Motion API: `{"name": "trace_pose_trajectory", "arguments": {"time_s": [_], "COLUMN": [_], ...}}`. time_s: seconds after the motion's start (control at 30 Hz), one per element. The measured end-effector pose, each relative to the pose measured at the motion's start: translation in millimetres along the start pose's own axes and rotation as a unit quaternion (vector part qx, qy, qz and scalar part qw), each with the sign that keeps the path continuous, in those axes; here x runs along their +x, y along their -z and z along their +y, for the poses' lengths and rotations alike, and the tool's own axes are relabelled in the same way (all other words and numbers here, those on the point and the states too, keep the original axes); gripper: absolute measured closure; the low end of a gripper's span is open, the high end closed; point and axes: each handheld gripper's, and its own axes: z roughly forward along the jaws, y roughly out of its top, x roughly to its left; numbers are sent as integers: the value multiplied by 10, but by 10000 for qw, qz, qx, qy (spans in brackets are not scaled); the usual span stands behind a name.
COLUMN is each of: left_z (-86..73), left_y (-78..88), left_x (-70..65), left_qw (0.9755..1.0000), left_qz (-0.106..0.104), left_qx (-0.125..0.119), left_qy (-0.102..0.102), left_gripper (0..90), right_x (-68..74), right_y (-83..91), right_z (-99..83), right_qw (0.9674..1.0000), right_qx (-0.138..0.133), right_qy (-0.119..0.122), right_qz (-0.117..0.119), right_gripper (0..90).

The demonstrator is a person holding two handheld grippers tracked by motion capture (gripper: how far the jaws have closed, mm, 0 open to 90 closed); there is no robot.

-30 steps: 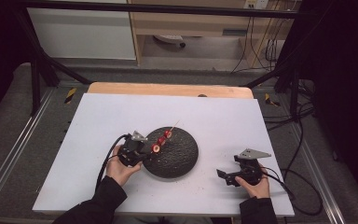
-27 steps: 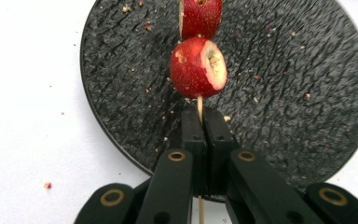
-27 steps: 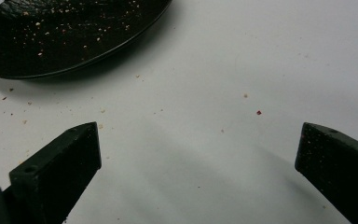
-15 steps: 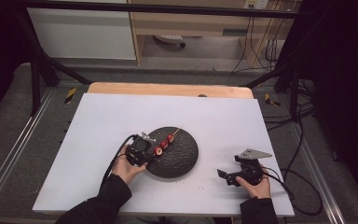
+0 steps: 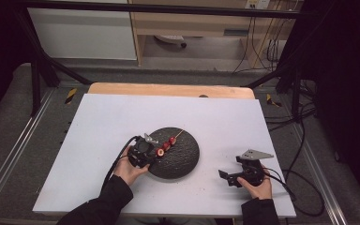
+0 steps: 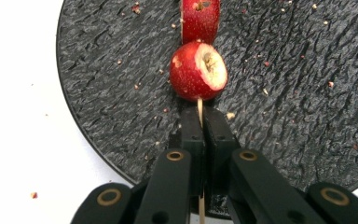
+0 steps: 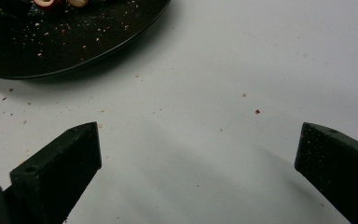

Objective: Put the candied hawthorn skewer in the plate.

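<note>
White table top [image 5: 122, 117] bears a black textured plate [image 5: 183, 159] near its middle, with scattered crumbs [image 7: 257, 111]

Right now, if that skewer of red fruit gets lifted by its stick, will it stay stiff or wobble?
The skewer looks thin, so it may flex slightly. The red fruits sit off the pinched end, likely drooping it. The left hand-held gripper pinches bare stick, which might twist.

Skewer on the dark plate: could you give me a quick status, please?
Left gripper shut on skewer, fruit over plate. Right gripper open, resting on table. Nothing in the way.
</note>
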Motion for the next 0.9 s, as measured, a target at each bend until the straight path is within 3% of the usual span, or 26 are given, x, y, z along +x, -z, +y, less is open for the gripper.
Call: {"name": "trace_pose_trajectory", "arguments": {"time_s": [0.13,0.27,0.57,0.8,0.9], "left_z": [-31,-70,-277,-501,-600], "left_y": [24,111,346,505,540], "left_x": [1,30,172,377,453], "left_qw": [9998,9990,9947,9926,9924], "left_qz": [-42,-135,-501,-567,-459], "left_qx": [-164,-414,-859,-1057,-1127], "left_qy": [-53,-114,-272,-197,-155], "left_gripper": [792,652,352,169,115], "right_x": [-1,0,-1,0,-1], "right_y": [0,2,-1,3,4], "right_z": [0,-1,-2,0,1], "right_qw": [10000,10000,10000,10000,10000], "right_qx": [-3,-13,2,-10,-6], "right_qy": [8,-9,-4,-34,-28], "right_qz": [-2,-15,-14,-9,-11], "right_gripper": [10,9,7,6,6]}}
